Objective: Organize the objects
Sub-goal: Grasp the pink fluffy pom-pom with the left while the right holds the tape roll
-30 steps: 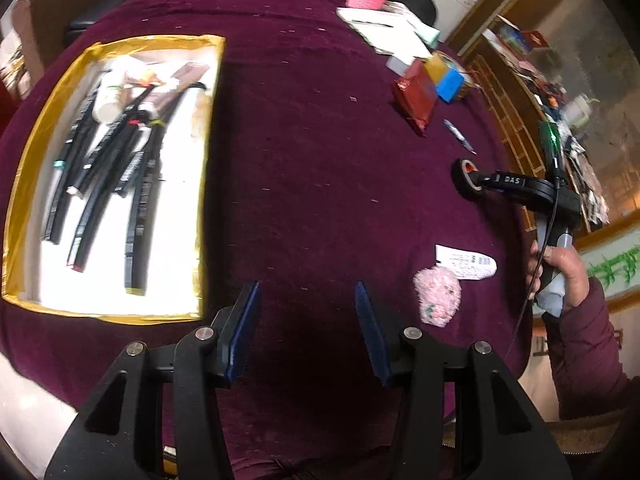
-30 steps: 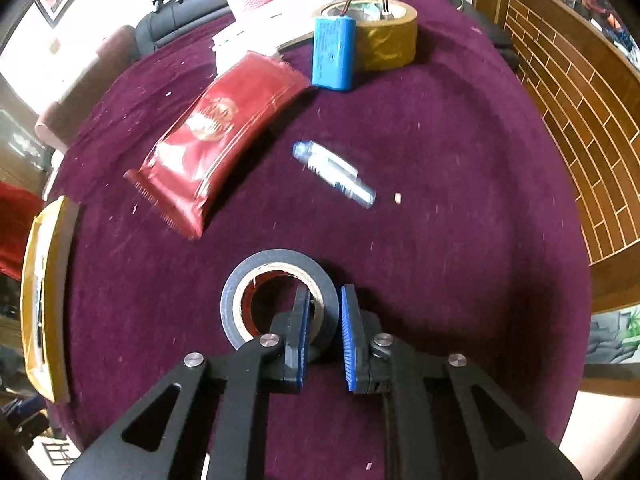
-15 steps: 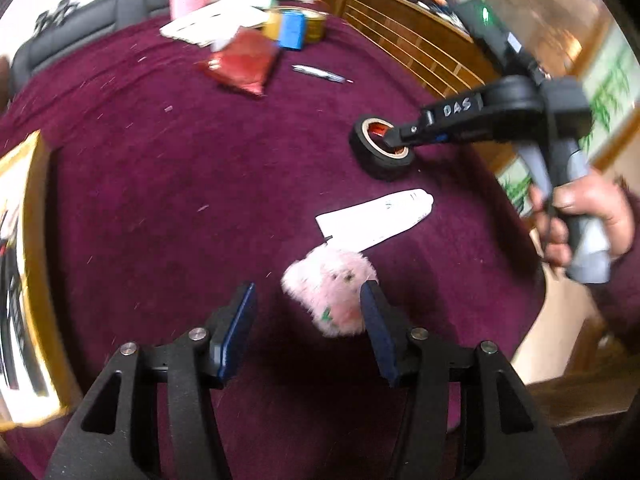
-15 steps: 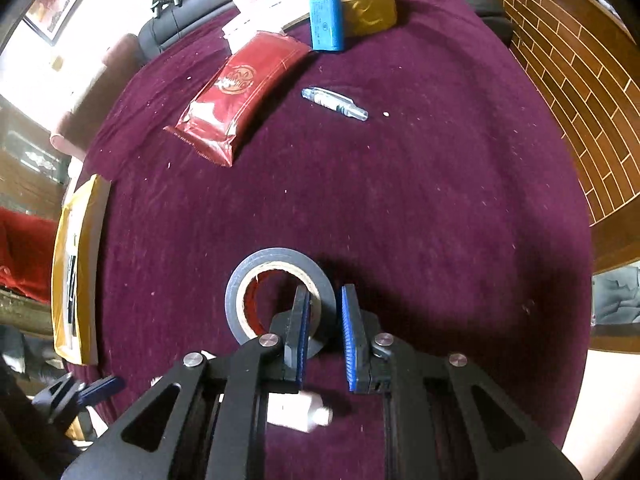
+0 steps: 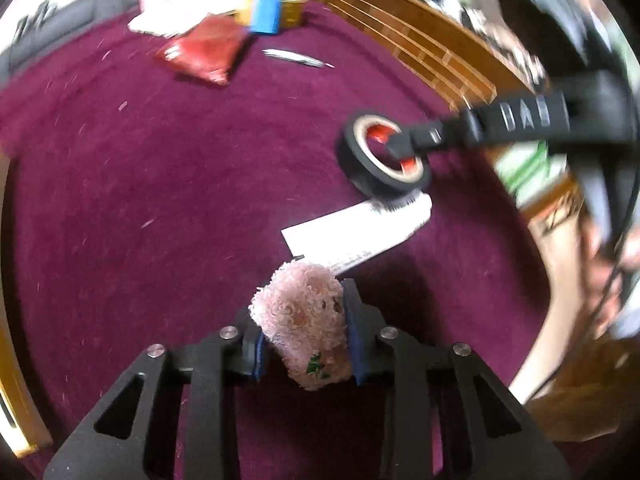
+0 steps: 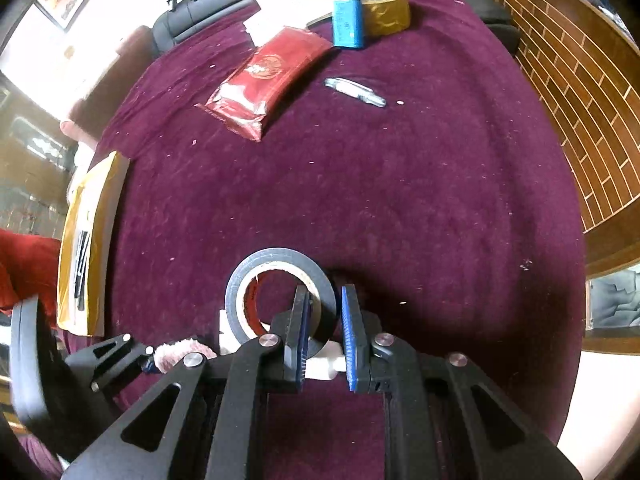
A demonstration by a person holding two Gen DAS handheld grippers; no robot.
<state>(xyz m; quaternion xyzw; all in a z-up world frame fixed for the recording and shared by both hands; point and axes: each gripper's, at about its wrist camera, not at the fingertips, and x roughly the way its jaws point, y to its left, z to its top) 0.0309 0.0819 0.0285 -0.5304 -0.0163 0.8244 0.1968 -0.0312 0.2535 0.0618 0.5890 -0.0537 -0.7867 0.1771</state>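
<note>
My left gripper is shut on a fluffy pink pouch at the near edge of the maroon table. A white tube lies just beyond it. My right gripper is shut on the wall of a black tape roll, one finger inside the ring and one outside. The roll also shows in the left wrist view, held just past the white tube. The pink pouch and left gripper show at the lower left of the right wrist view.
A gold-rimmed tray with dark pens lies at the left. At the far side are a red packet, a blue battery pack, a yellow tape roll, a small pen and white papers.
My left gripper swung right from the tray, reached the pink pouch and shut on it. My right gripper brought the black tape roll back toward the white tube, still gripped.
</note>
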